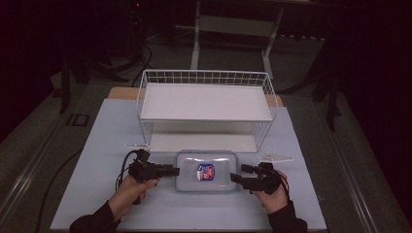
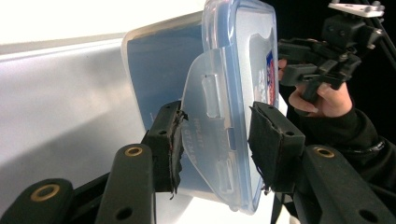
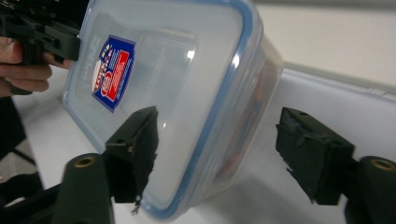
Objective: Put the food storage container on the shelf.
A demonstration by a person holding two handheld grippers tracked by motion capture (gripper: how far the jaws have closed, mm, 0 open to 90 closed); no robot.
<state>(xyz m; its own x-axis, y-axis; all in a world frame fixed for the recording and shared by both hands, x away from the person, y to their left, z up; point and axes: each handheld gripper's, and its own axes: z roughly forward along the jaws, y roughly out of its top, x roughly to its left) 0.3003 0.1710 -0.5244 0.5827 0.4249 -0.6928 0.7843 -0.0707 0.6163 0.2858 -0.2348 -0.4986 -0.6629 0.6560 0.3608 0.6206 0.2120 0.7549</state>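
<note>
Left tool (image 2: 212, 140): pads press the clear latch flap and lid edge of the plastic container (image 1: 206, 171), grasping it at its left end. Right tool (image 3: 217, 154): jaws straddle the container's right end; 1 pad rests on the lid, the other stands apart, so released. Container sits flat on the pale blue table (image 1: 111, 126), near its front edge, a red-and-blue label (image 1: 205, 172) on its lid. White wire shelf (image 1: 206, 104) just behind. Room dark; grey floor (image 1: 29, 145) around the table.
</note>
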